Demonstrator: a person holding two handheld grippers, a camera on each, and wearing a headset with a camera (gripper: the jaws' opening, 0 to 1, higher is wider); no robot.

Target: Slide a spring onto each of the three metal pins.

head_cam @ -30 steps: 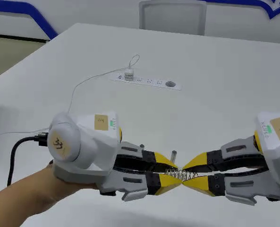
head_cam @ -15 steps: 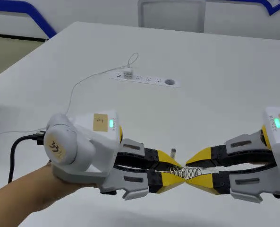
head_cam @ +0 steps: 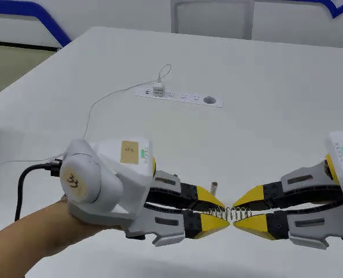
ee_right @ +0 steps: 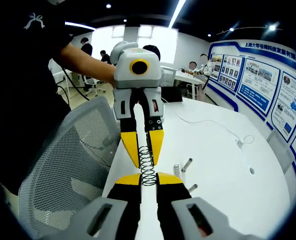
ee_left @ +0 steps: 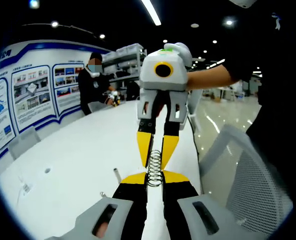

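While the light, bendy spring hangs above the tabletop near a metal pin, its ends pinched in the narrow jaws of the left gripper and right gripper, a gentle grip at one end should suit it

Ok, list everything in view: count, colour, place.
Table: 1, white, under everything.
Power strip: 1, white, far middle of table, white cable plugged in.
Far chair: 1, grey, at table's far edge.
Mesh chair: 1, pale grey, beside table's near side.
Pins: 2 seen, silver, standing on table near the grippers.
Held spring: 1, silver, between both grippers' tips.
Other spring: 1, silver, on table beside a pin.
Bystanders: several, dark clothes, background.
Left gripper: 1, grey with yellow tips, shut on held spring.
Right gripper: 1, same colours, shut on its other end.
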